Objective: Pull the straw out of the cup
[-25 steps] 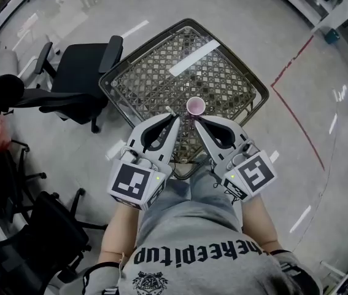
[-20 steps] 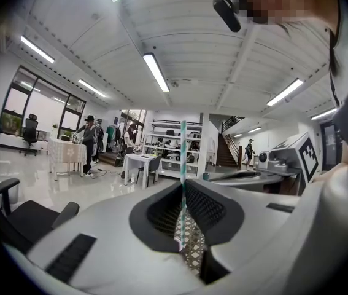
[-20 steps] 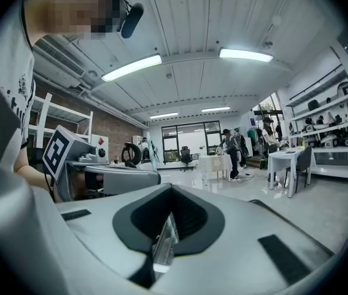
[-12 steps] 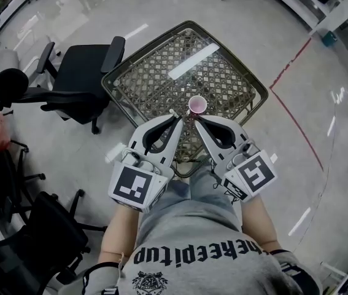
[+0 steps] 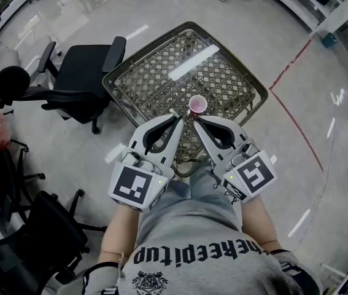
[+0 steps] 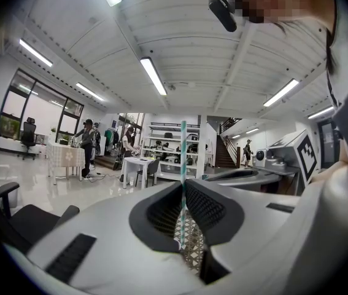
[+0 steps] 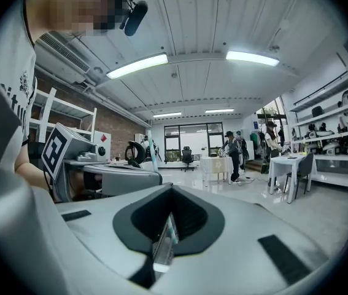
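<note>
Closest in, both grippers are up level in front of the person, marker cubes facing the head camera. The left gripper [image 6: 183,186] has its jaws pinched on the straw [image 6: 183,155], a thin pale-teal tube standing upright between them and poking well above the tips. The right gripper [image 5: 194,120] has its jaws drawn together at the tips, with nothing I can make out between them, and it sits just short of the cup. Just past both sets of tips, the pink cup [image 5: 197,105] stands upright near the front edge of the lattice-topped table [image 5: 155,72]. Its rim is round and unsqueezed, and the straw is off to its left, apart from it. The straw's lower end is hidden behind the jaws, but by my reading the pull is done or all but done. The next move calls for a firm pinch and a clean carry away from the cup, without clipping its rim. Further out there's a black office chair [image 5: 78,72] on the shiny floor. Against the earlier frames, almost nothing differs: the grippers hold the same spots, the cup hasn't budged and the straw stands as it did.
</note>
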